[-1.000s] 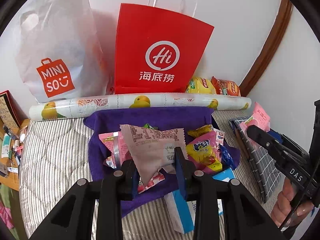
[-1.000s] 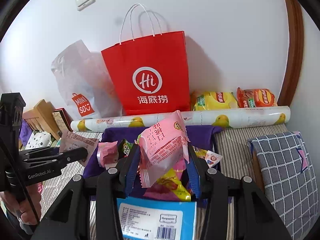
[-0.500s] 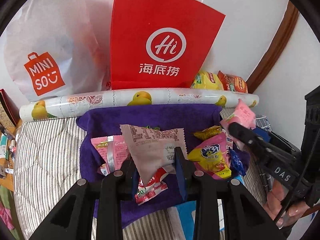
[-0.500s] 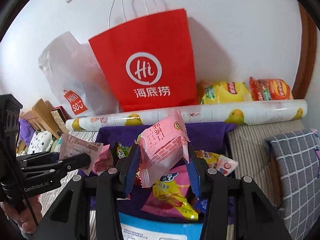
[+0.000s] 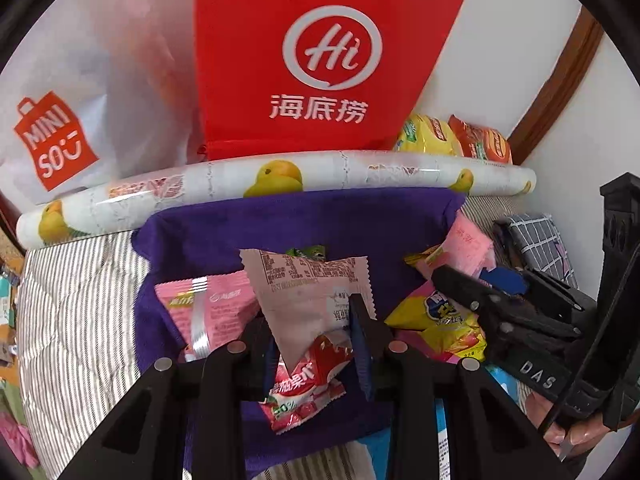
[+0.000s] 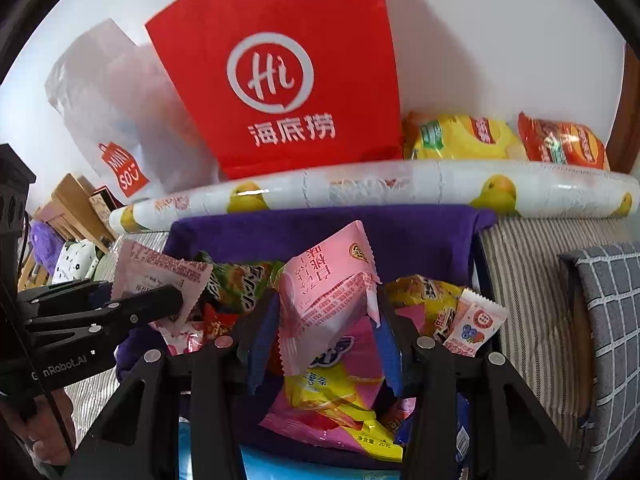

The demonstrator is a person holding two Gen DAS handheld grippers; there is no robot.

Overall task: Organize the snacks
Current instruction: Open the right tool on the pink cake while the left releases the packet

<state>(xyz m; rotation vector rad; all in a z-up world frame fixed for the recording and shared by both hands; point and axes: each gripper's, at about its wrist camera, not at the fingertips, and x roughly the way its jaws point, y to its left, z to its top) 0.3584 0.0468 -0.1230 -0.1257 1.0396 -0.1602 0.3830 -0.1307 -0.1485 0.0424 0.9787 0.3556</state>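
Your left gripper (image 5: 316, 340) is squeezed tight on a pale pink snack pack (image 5: 308, 296), and your right gripper (image 6: 320, 344) pinches a bright pink snack pack (image 6: 328, 300). You hold both just above the purple cloth (image 5: 340, 220) on the striped bed (image 5: 80, 280), so they can join the snack pile (image 6: 340, 392) near you.

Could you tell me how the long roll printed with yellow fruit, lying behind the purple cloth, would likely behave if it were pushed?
The printed roll is a round cylinder lying flat, so it would probably roll. The red paper bag stands right behind it and may stop it. Its glossy wrap looks slippery.
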